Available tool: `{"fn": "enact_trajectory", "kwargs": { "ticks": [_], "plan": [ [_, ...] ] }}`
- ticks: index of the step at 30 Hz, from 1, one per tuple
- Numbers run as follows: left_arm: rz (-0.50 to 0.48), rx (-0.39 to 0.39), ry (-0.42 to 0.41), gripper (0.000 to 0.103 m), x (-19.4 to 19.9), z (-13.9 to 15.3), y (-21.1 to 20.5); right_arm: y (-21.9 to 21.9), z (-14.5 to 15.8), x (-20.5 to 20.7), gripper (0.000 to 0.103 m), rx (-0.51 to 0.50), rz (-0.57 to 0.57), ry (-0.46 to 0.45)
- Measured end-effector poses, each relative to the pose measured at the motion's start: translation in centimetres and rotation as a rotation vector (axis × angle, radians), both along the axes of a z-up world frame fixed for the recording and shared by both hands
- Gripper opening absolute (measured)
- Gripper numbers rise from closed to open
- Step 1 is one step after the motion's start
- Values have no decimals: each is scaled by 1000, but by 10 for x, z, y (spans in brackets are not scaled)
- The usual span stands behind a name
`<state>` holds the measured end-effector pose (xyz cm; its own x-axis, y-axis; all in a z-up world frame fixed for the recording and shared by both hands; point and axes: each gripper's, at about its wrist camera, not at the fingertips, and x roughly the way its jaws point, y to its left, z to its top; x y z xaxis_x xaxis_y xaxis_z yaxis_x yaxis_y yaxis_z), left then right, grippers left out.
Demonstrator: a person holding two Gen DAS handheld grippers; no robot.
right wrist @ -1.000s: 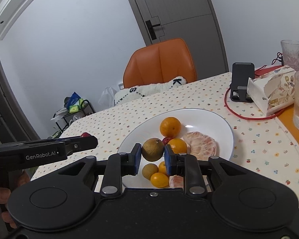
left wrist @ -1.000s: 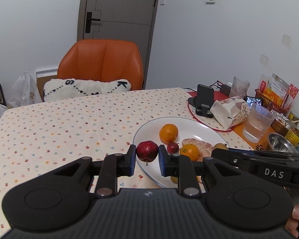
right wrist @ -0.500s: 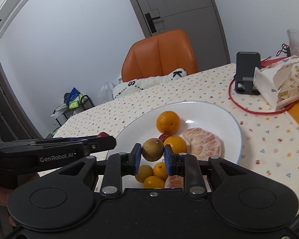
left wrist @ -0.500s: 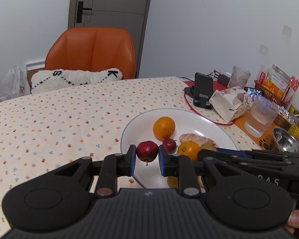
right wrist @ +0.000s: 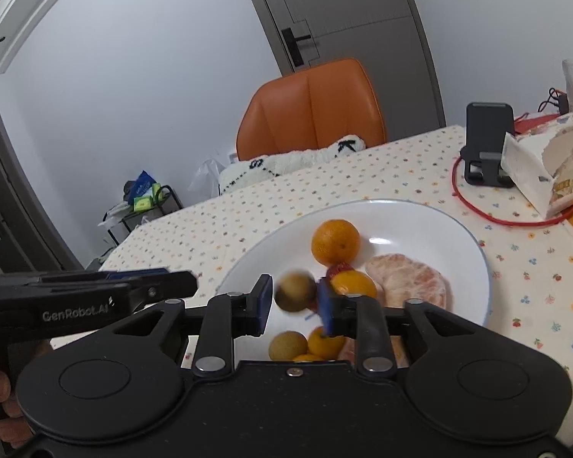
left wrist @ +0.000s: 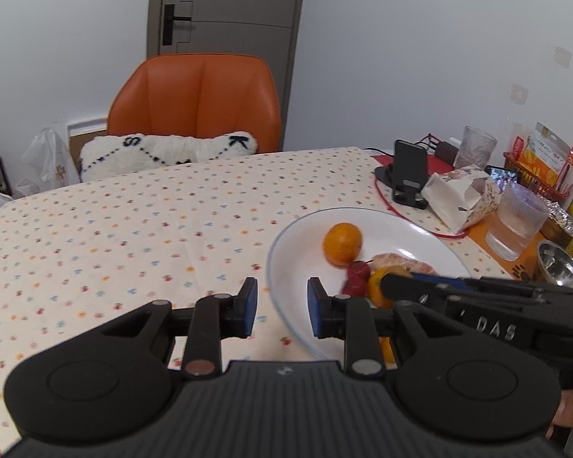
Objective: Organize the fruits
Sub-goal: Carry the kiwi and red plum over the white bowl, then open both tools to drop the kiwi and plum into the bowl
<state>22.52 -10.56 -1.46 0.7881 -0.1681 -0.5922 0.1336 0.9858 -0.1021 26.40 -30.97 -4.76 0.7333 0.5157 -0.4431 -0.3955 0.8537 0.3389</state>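
A white plate on the dotted tablecloth holds an orange, a peeled citrus piece, smaller oranges, a brown fruit and red fruits. My left gripper hangs open over the plate's near-left rim with nothing between its fingers. My right gripper is open above the plate. A blurred brown round fruit sits loose in its gap. Each gripper's tip shows in the other view.
An orange chair with a white cushion stands behind the table. At the right are a phone stand, a torn paper box, a ribbed glass, a steel bowl and a snack basket.
Both grippers have opened. The red fruit has left my left gripper and lies in the plate. The brown fruit is coming free of my right gripper's pads.
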Motion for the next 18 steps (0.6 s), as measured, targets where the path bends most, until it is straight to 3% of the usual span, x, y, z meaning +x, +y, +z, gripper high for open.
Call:
{"fn": "enact_trajectory", "kwargs": {
  "ticks": [7,12,18],
  "plan": [
    [49,6,2,32,-11,6,17,2,7,-6,31,3,8,-9],
    [65,7,-16,51,-21,14,21,-4,13,-12,33,14,-10,-9],
    [67,12,-40,62,-35,23,24,-2,23,-24,40,6,-3,-20]
  ]
}}
